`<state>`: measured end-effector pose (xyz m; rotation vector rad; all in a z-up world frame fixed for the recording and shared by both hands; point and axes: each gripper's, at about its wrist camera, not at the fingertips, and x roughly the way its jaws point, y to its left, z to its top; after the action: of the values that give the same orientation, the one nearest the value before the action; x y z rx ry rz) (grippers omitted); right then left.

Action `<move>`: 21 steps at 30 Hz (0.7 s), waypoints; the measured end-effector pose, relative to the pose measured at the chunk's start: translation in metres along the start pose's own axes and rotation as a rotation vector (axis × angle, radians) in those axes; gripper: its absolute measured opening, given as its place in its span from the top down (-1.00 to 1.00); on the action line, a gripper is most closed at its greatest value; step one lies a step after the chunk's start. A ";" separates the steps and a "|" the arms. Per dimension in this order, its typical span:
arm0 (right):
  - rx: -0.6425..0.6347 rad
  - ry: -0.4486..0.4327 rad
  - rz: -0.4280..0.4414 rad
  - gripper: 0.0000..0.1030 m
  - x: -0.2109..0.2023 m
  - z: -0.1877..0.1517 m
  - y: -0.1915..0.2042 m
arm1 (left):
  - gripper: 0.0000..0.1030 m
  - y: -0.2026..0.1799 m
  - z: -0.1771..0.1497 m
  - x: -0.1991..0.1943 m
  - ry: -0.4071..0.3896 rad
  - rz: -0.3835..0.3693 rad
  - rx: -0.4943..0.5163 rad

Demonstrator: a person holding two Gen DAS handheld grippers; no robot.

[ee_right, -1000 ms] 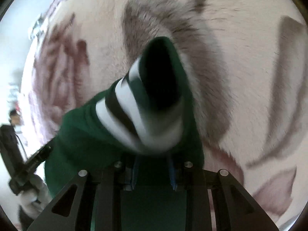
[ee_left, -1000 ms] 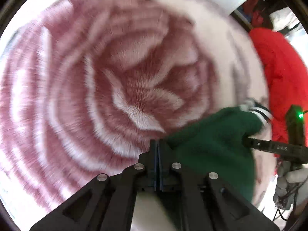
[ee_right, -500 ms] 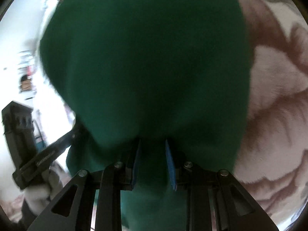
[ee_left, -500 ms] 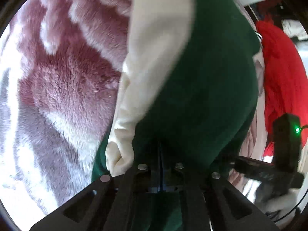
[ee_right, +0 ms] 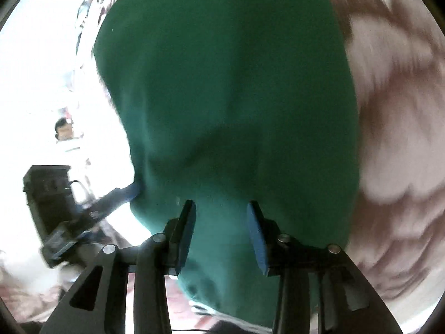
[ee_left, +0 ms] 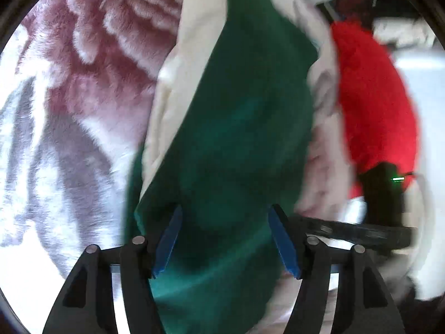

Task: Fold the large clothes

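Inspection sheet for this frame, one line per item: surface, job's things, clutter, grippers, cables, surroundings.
Surface: plush floral blanket, pink, white and grey.
Job's things: green garment with a cream part, spread on the blanket.
Clutter: red fuzzy fabric at the far edge.
Grippers: left gripper open, green cloth between the fingers; right gripper open, green cloth between the fingers; whether the pads touch it cannot be told.
Cables: thin dark lead by the right gripper's green light.
Surroundings: overexposed room; a person's face in the distance.
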<state>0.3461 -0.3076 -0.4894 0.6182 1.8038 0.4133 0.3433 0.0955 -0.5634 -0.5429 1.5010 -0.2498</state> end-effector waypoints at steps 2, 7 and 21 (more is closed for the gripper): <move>0.059 0.004 0.025 0.21 0.020 -0.009 -0.009 | 0.42 0.008 -0.004 0.017 -0.018 0.116 0.045; 0.123 -0.020 -0.027 0.20 0.087 -0.011 -0.038 | 0.47 0.041 -0.008 0.023 -0.019 0.026 -0.081; 0.248 0.083 0.009 -0.38 0.020 -0.190 -0.137 | -0.58 0.085 -0.214 -0.044 0.121 0.033 -0.210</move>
<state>0.1325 -0.4003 -0.5234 0.7904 1.9489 0.2244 0.1149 0.1500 -0.5619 -0.6793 1.6636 -0.1009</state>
